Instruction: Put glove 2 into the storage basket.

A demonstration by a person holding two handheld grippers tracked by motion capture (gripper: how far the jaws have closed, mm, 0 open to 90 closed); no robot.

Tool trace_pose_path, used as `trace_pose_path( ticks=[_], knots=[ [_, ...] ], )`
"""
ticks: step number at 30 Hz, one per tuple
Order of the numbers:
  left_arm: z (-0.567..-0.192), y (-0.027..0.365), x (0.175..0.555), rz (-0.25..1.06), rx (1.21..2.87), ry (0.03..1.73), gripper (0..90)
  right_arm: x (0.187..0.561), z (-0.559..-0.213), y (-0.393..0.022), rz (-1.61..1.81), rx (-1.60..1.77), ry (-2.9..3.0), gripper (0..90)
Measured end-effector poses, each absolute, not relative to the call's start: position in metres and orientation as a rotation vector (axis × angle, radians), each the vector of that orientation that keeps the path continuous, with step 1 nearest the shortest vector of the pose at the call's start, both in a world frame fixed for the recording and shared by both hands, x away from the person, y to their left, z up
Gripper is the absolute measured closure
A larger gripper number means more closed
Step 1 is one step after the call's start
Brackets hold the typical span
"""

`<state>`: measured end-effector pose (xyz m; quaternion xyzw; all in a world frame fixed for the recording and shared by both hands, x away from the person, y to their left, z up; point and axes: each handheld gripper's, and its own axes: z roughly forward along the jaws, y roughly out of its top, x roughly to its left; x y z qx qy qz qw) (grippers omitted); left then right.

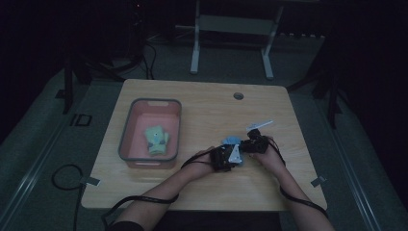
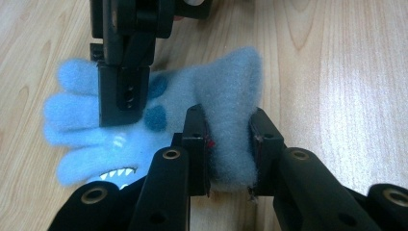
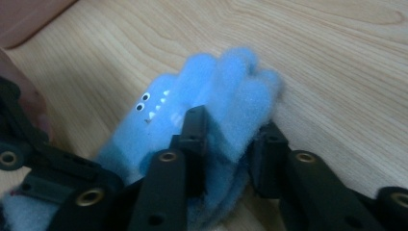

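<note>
Off to the left of both tongs, well apart from them, sits one pink bin (image 1: pixel 129 129) with a grey rim, and inside it there's a single greenish glove (image 1: pixel 157 140) lying flat. Nothing stands between the bin and the hands, just bare wooden table (image 1: pixel 207 108).

Then the action bit, near the front middle of the table: the left tongs (image 1: pixel 227 158) and right tongs (image 1: pixel 250 144) are almost touching each other, both working on one fluffy blue glove (image 2: pixel 159 122) lying on the wood. So that's two gloves total, one green in the bin, one blue out on the table.

From the left gripper view, the left tongs (image 2: pixel 230 144) are squeezed tight on the cuff end of the blue glove, fleece bunched between them. The right tongs come down from the top of that view, over the finger end.

From the right gripper view, the right tongs (image 3: pixel 233 137) are closed on the glove's finger end (image 3: pixel 231 91), pinching a thick fold. Little white teeth and two eyes are printed on the glove.

Just past the right tongs lies one small white strip (image 1: pixel 260 125); can't tell what it is.
</note>
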<state>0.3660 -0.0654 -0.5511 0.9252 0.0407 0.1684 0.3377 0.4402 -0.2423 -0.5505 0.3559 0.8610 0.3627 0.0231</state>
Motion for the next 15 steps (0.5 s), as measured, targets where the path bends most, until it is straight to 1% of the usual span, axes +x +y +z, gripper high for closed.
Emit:
trace_pose_path(
  ticks=[3,6,10,15],
  knots=[
    [-0.547,-0.066,0.364,0.436,2.433,0.110,74.7,0.440,-0.549,-0.242,1.154,1.109,2.667,76.0],
    [-0.543,-0.064,0.362,0.434,2.442,0.114,74.7,0.439,-0.547,-0.242,1.189,1.119,2.669,76.6],
    [-0.529,-0.055,0.360,0.426,2.423,0.129,74.7,0.435,-0.533,-0.238,1.202,1.059,2.657,77.0],
    [-0.516,-0.048,0.356,0.451,2.420,0.117,74.7,0.430,-0.516,-0.233,1.225,1.009,2.642,77.0]
  ],
)
